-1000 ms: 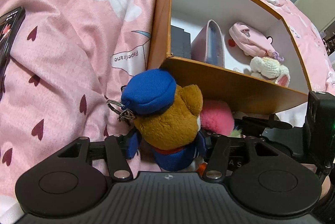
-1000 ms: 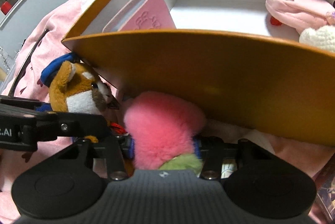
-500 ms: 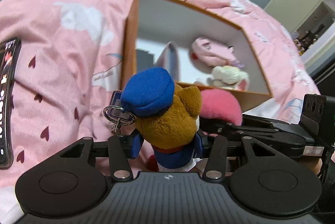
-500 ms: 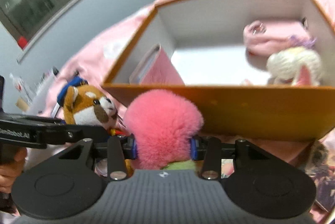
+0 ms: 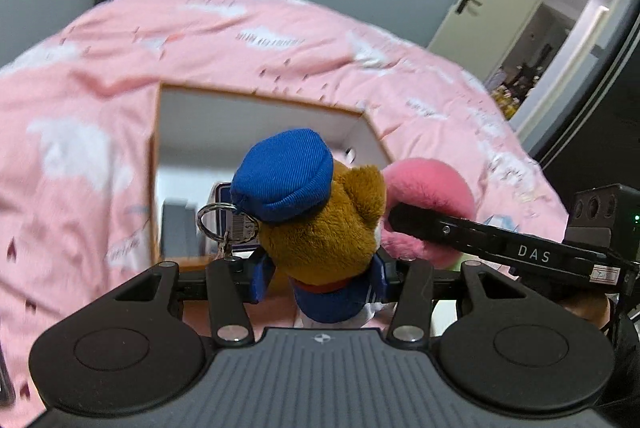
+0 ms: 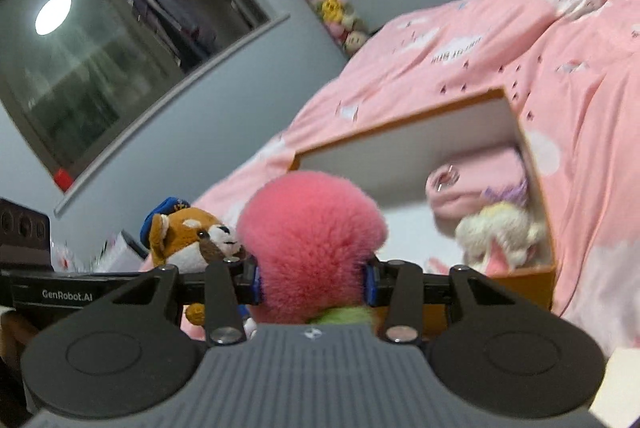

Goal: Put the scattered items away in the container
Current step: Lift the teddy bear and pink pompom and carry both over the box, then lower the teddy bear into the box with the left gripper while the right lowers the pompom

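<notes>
Left gripper, right gripper both clamped, side by side.

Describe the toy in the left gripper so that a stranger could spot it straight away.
On the pink bedspread sits an open orange box; just in front of it two grippers each hold a soft toy. The left gripper grips a brown plush animal. Unlike the plain pink fluffy toy beside it, it wears a blue cap with a metal key ring.
</notes>
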The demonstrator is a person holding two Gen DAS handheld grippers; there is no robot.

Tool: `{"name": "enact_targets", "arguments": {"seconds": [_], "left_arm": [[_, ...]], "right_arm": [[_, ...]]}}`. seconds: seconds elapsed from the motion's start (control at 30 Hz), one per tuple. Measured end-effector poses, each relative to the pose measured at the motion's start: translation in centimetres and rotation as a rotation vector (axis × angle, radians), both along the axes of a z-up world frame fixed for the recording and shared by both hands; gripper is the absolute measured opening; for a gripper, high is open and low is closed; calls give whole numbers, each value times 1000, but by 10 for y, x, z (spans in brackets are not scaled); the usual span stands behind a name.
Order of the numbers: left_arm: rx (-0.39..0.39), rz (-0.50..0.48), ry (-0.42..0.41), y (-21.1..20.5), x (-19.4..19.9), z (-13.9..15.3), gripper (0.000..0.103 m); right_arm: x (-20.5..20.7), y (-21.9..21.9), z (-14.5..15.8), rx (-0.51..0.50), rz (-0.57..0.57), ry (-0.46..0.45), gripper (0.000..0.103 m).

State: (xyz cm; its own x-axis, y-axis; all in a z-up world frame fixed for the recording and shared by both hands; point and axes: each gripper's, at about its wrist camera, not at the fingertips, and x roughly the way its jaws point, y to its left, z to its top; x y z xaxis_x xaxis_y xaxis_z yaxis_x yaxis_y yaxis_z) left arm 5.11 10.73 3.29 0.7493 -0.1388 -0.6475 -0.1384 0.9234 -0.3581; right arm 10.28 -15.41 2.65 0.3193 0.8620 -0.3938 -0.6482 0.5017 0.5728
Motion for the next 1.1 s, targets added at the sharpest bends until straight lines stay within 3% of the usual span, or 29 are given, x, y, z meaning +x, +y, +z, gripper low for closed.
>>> {"name": "enact_targets", "arguments": {"seconds": [0.2,0.33,0.5,0.67,0.9,1.1], "left_arm": [[40,-15,-83,-1,22,21,55],[71,-2,-72,-1,42,19,55],[115,-16,-4,-7,74,2,55],[88,-32,139,-6,99,-32,55],[62,-44,184,1,113,-50,56],[58,-36,241,0,126,-66,56]], "right_arm": [[9,-8,27,26,-61,-75,46],[17,-5,29,20,-104,-93,47],[37,8,13,5,-118,-34,47],[51,26,-18,-119,-113,46,47],[65,35,-46,-193,-95,129,48],[66,37,-56,-237,-84,143,49]]}}
